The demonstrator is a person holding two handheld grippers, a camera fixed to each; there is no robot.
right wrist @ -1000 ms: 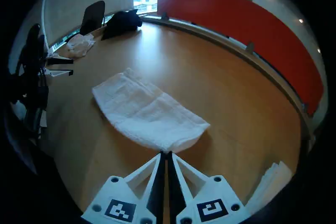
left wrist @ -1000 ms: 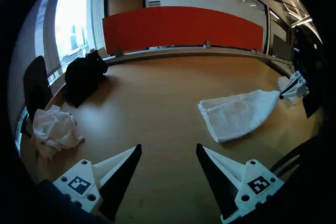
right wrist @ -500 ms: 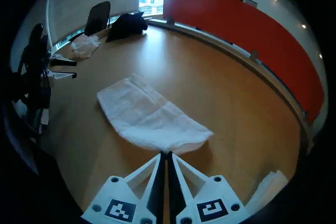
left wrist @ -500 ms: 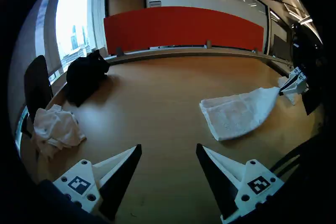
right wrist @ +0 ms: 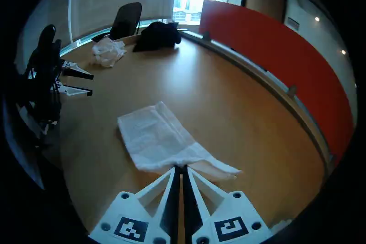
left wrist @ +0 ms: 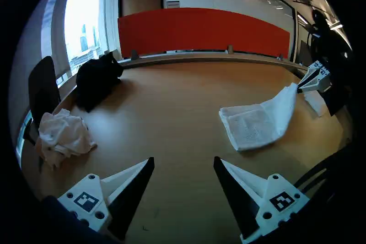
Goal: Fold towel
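Towel (left wrist: pixel 256 125): on counter (left wrist: pixel 174 102), far end lifted.
Right tool (right wrist: pixel 179 168): closed, pinching that end; raised higher than a second ago, so the fold-over is starting.
Left tool (left wrist: pixel 183 159): fingers spread, empty, well apart.
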